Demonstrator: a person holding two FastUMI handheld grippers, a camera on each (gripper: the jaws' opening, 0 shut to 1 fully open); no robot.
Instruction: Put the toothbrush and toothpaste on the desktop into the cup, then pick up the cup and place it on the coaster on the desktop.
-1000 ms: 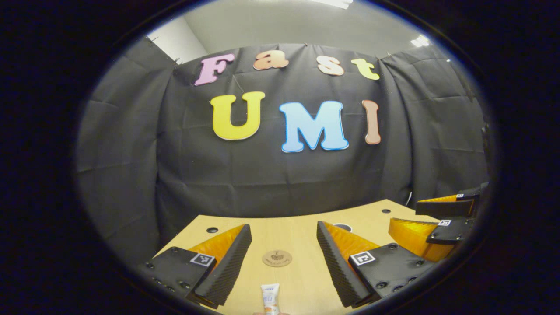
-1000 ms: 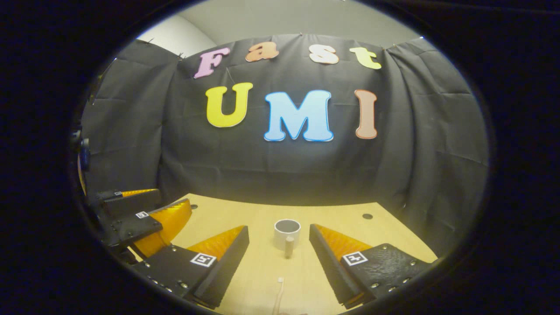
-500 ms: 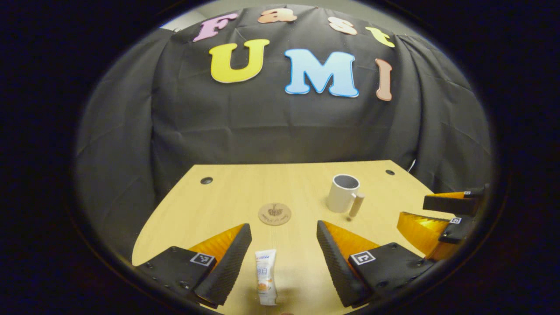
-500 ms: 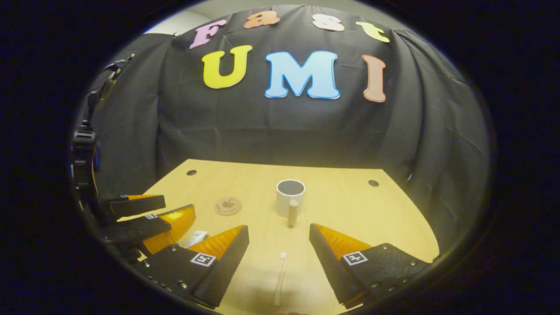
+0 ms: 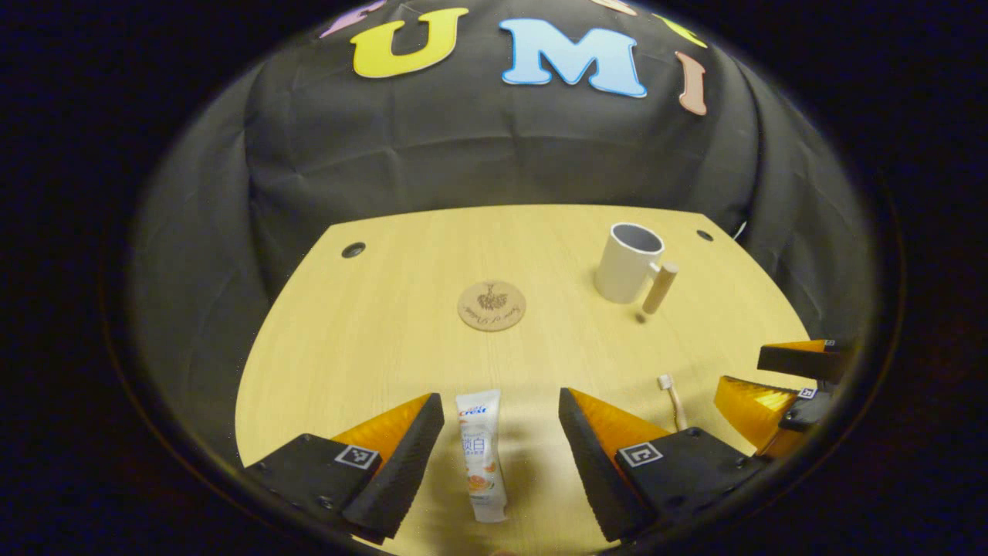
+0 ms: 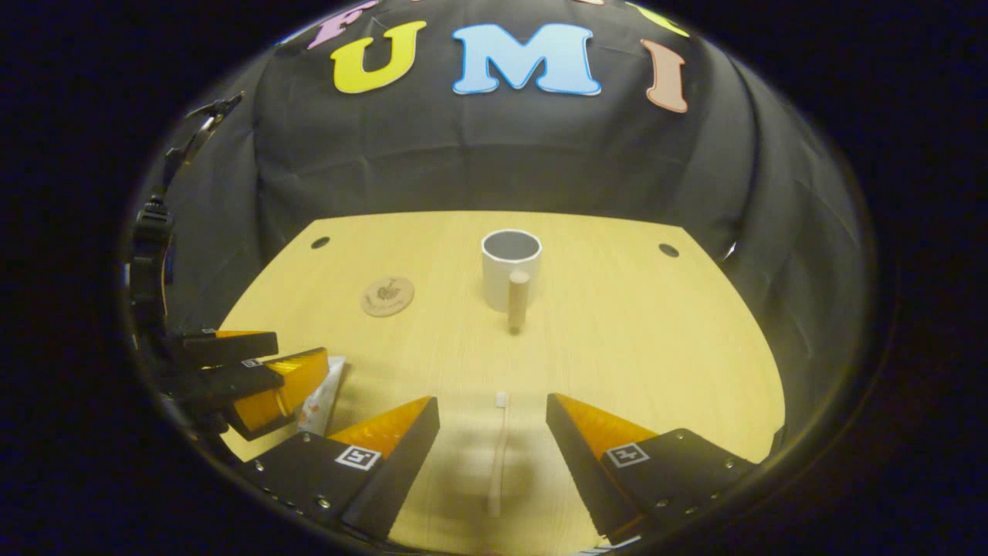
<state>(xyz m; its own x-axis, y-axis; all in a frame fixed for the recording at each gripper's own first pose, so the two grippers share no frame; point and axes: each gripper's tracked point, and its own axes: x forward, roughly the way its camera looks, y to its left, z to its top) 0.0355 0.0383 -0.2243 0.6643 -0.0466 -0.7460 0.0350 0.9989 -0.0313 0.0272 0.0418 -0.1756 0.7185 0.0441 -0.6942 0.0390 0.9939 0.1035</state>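
Left tongs [image 5: 500, 432] apart, straddling toothpaste tube [image 5: 478, 455] flat on surface [image 5: 370, 332]; right tongs [image 6: 492, 436] apart over toothbrush [image 6: 499, 452]. Risk: thin brush slipping, flat tube skidding at closure. Cup [image 6: 510, 269] beyond, empty.

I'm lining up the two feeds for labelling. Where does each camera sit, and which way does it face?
Left gripper view: rides the left gripper, looking forward and down over the toothpaste; its own open fingers show below, the right gripper at right.
Right gripper view: rides the right gripper, over the toothbrush; the left gripper at left.
Shared: table, cup, coaster.
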